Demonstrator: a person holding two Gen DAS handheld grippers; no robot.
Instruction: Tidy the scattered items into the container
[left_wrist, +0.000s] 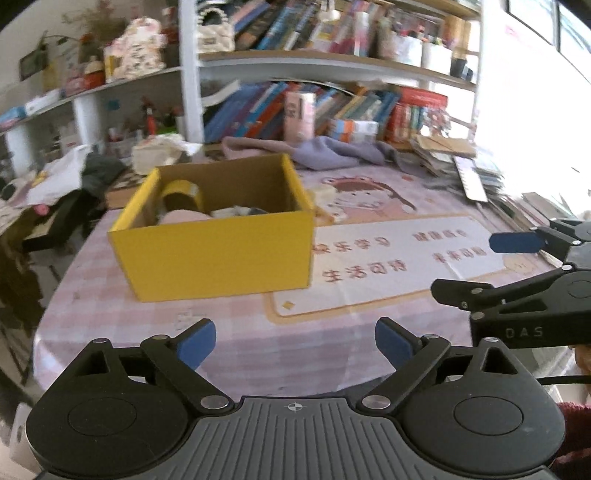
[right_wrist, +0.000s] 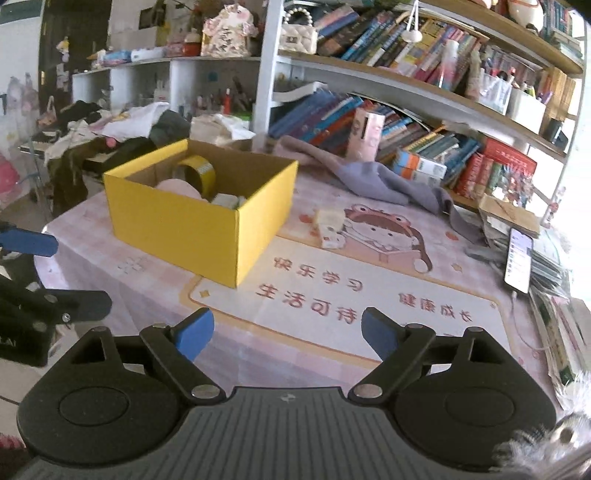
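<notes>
Both tools are matte black plastic. The left tongs (left_wrist: 295, 341) carry blue pads (left_wrist: 195, 345) on angled black link arms, pinned with silver round screws to two big round housings, with a ribbed grey panel and a small crosshair mark between them. The right tongs (right_wrist: 287, 334) look the same; their side is embossed "DAS". A dark red knitted sleeve (left_wrist: 576, 424) shows near them.

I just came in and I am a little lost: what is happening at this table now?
A person is tidying small items into the yellow cardboard box with two tools. The left hand-held gripper and the right hand-held gripper are both open and empty, hovering over the pink table mat. The box already holds a tape roll and other things. A small pale item lies beside the box.
</notes>
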